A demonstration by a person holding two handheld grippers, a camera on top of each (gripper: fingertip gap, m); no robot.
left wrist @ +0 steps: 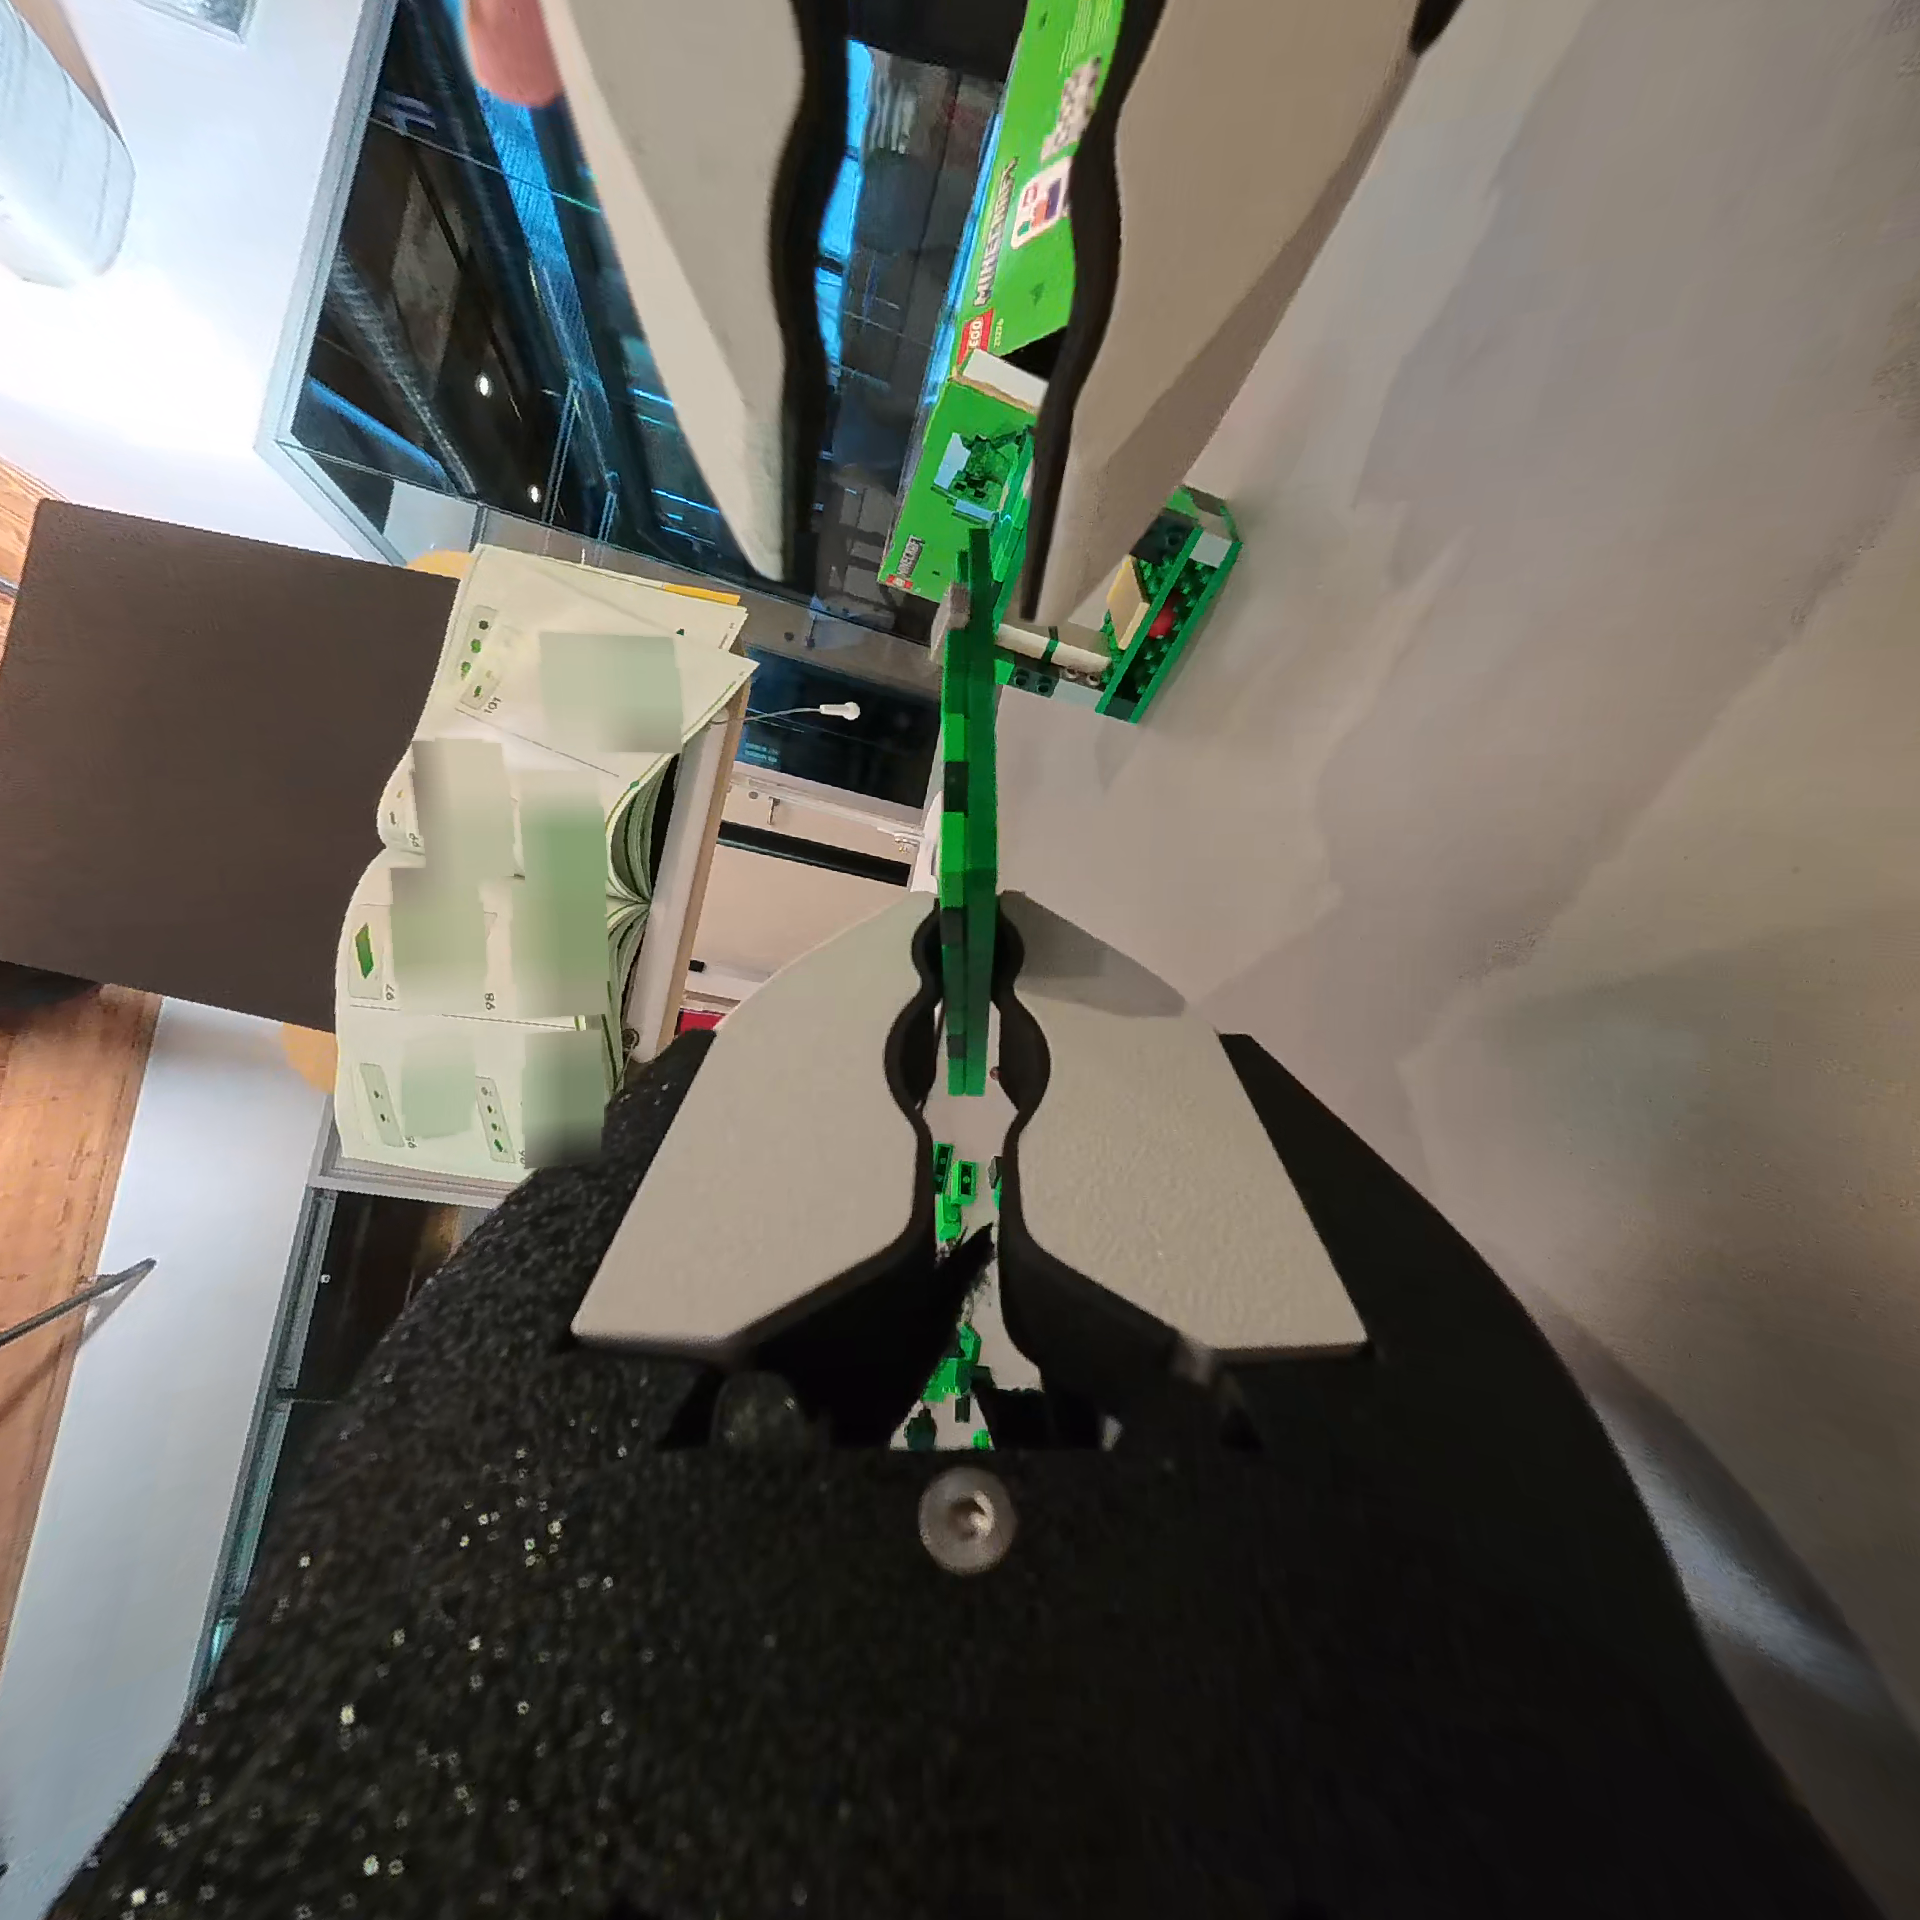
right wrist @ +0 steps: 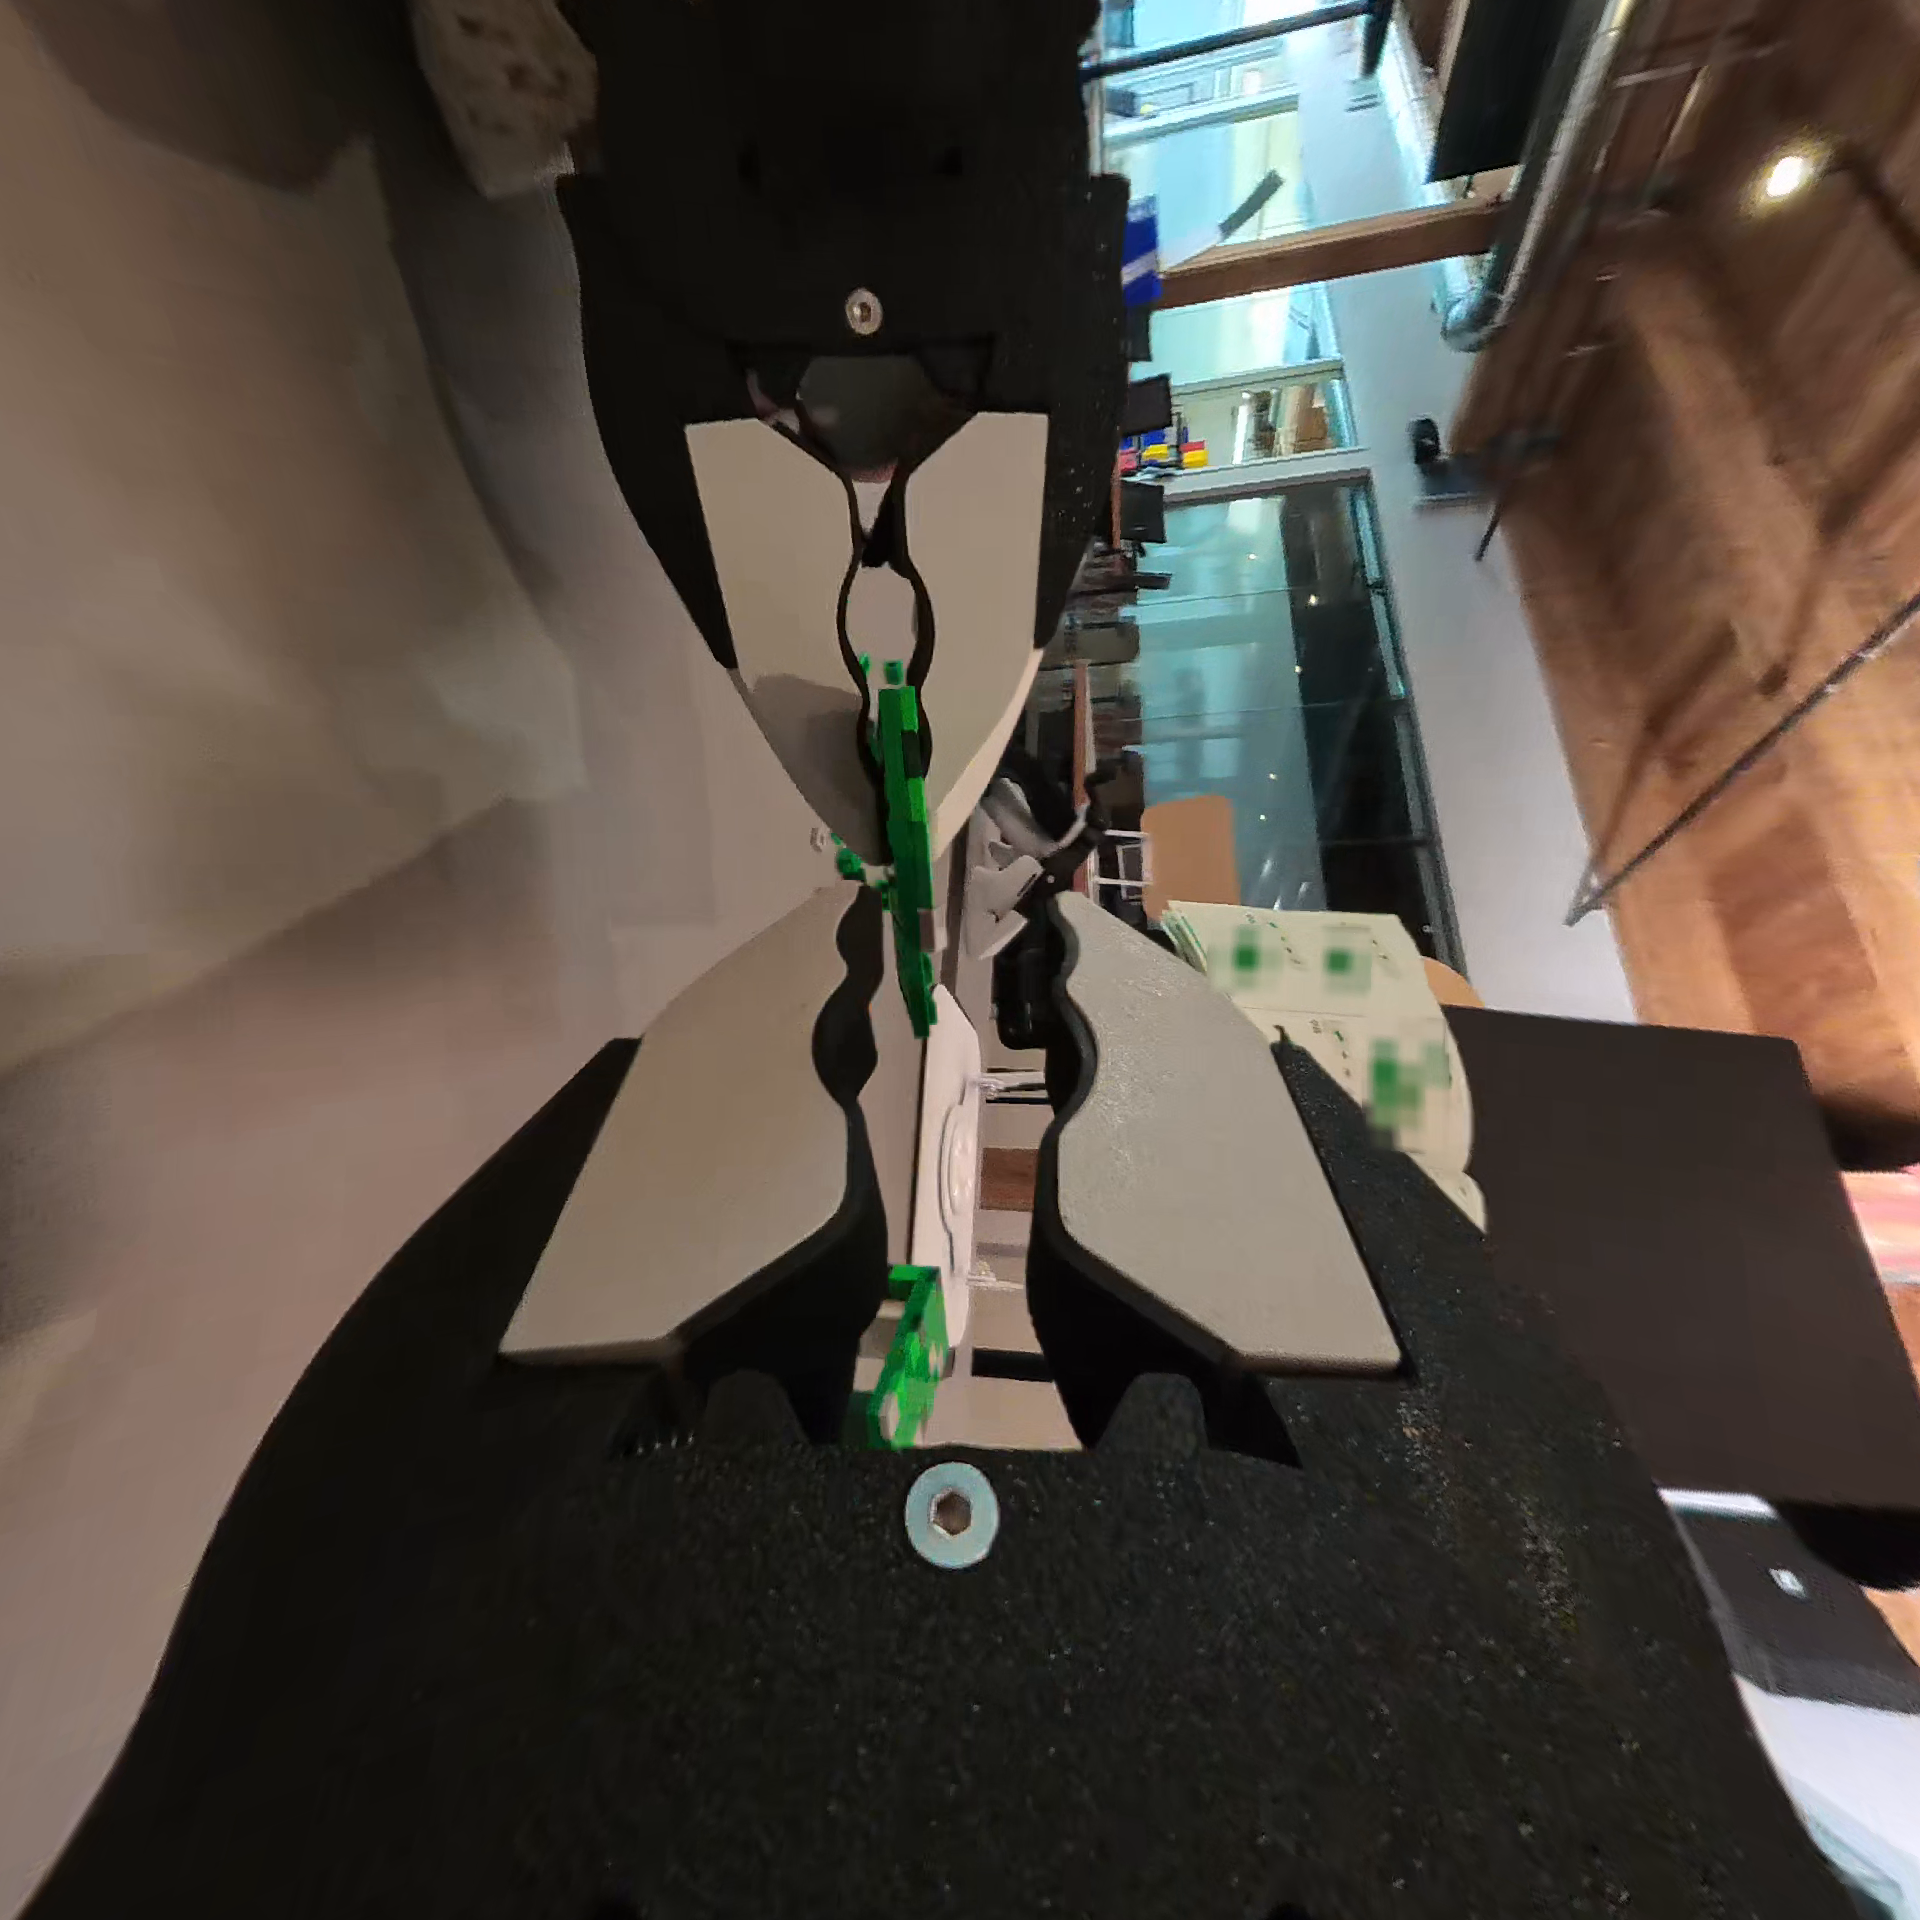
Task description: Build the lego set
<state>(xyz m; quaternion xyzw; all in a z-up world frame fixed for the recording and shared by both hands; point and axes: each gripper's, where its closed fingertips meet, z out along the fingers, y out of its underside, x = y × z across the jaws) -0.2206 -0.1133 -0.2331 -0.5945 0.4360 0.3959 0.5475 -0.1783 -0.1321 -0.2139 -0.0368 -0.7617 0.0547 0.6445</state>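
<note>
My left gripper point(left wrist: 966, 920) is shut on one end of a flat green lego plate assembly point(left wrist: 966, 779), seen edge-on and held up off the white table point(left wrist: 1558, 727). My right gripper point(left wrist: 902, 587) faces it from the other side. It is open, with its jaws on either side of the plate's free end. In the right wrist view the plate point(right wrist: 912, 966) reaches down between my open right gripper's point(right wrist: 951, 914) fingertips, nearer the left one. The left gripper point(right wrist: 899, 847) holds the plate from above.
A green lego box point(left wrist: 1018, 208) and a partly built green model point(left wrist: 1164, 613) stand on the table beyond the grippers. Loose green pieces point(left wrist: 956, 1184) lie below. An open instruction booklet point(left wrist: 520, 883) leans on a dark board point(left wrist: 208, 748). Green bricks point(right wrist: 909, 1361) sit near a white flat piece point(right wrist: 951, 1143). The grippers' ends are close to 5 centimeters from one another.
</note>
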